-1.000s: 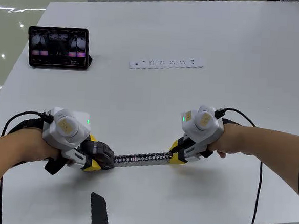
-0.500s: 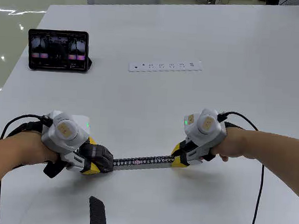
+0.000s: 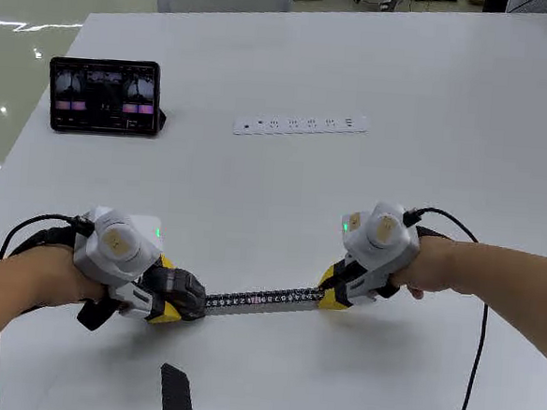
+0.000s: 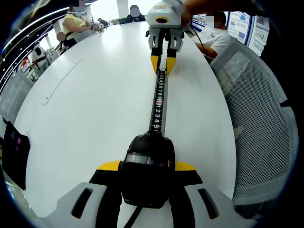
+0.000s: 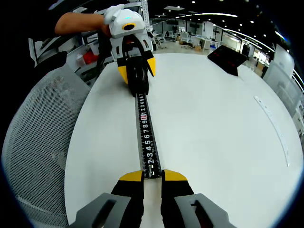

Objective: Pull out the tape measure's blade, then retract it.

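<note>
Here we are along the front edge of the counter (image 3: 358, 70), the tape measure (image 3: 179, 292) stretched out just above it. The left claw (image 3: 160, 304) is clamped around the black case (image 4: 148, 175), jaws spread to the case's width, out toward the front left corner. The right claw (image 3: 329, 298) is pinched almost closed on the tip of the blade (image 3: 262, 301), near the middle of that front edge. A fair stretch of blade spans the gap between the two, straight and flat.

My read: the blade is out and the return is the delicate part. The case should stay planted, its mouth aimed straight at the right claw. That claw should walk the tip home along the blade's own line, with no twist or sag. Let go too soon and the blade will likely whip back and kick the case loose. Slow and level is the play.

Now the writing. The blade carries black numerals: the right gripper view reads 2 through 9 running up from the tip, then a red mark. I can't make out any brand on the case. Toward the far left corner a tablet (image 3: 104, 95) shows small camera feeds, with text too small to read. Mid-counter, a white power strip (image 3: 301, 124) shows no legible label.
</note>
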Available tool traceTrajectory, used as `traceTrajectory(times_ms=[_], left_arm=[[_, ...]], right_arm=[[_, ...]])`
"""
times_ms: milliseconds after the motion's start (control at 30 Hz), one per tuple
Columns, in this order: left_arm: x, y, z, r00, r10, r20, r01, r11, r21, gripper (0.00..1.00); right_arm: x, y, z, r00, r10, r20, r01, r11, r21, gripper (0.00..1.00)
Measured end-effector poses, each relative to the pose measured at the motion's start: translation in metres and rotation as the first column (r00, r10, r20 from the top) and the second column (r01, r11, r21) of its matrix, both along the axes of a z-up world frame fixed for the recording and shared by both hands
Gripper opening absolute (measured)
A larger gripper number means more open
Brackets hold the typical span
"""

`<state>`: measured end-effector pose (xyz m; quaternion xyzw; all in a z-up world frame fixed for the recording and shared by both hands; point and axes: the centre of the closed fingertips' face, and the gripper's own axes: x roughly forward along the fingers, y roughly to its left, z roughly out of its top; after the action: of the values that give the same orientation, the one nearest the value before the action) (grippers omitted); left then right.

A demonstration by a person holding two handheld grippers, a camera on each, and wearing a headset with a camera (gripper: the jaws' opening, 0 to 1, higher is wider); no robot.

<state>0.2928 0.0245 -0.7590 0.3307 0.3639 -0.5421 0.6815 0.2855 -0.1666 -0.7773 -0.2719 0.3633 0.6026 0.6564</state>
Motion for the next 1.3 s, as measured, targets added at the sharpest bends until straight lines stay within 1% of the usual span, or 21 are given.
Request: traceTrajectory(times_ms=[900, 1300], left_arm=[[0.0, 0.0, 0.0, 1.0, 0.003, 0.004, -0.003, 1.0, -0.002, 0.34], [-0.003, -0.002, 0.003, 1.0, 0.007, 0.006, -0.007, 1.0, -0.003, 0.34]], right_arm=[[0.0, -0.017, -0.001, 1.0, -0.012, -0.001, 0.012, 1.0, -0.016, 0.09], [-0.001, -0.025, 0.0, 1.0, -0.019, -0.006, 0.018, 1.0, -0.023, 0.09]])
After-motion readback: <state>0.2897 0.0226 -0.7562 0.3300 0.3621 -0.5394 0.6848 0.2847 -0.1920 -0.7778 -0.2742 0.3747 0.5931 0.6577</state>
